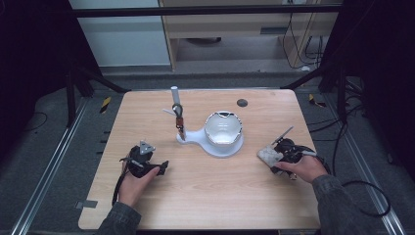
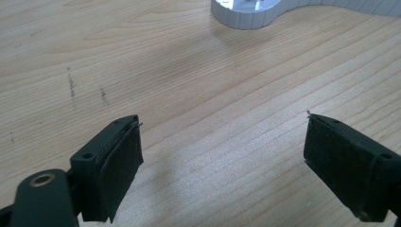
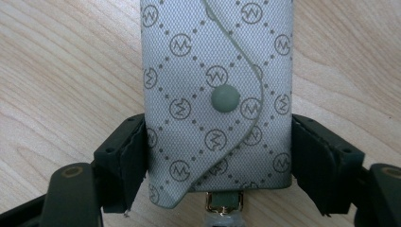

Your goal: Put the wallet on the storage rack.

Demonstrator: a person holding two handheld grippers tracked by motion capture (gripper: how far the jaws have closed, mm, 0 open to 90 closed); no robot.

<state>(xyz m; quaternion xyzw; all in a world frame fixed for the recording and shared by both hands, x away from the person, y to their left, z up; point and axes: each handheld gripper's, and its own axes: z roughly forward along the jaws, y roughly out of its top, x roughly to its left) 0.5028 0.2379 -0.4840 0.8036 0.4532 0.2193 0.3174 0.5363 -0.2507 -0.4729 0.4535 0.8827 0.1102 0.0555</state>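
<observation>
The right gripper (image 3: 218,161) pinches a patterned key pouch (image 3: 217,90) by its sides, low over the table (image 1: 210,186); the smooth fabric could slip or twist out if lifted fast. The left gripper (image 2: 222,156) rests apart, fingers (image 2: 113,165) spread, holding nothing.

Lighting is dim and even from overhead in the high view; the table (image 1: 205,191) is moderately lit while the surroundings fall to near black. Shadows are soft. The high view is soft and slightly grainy. Both gripper views are brighter; wood grain is sharp, near jaws slightly blurred.
</observation>
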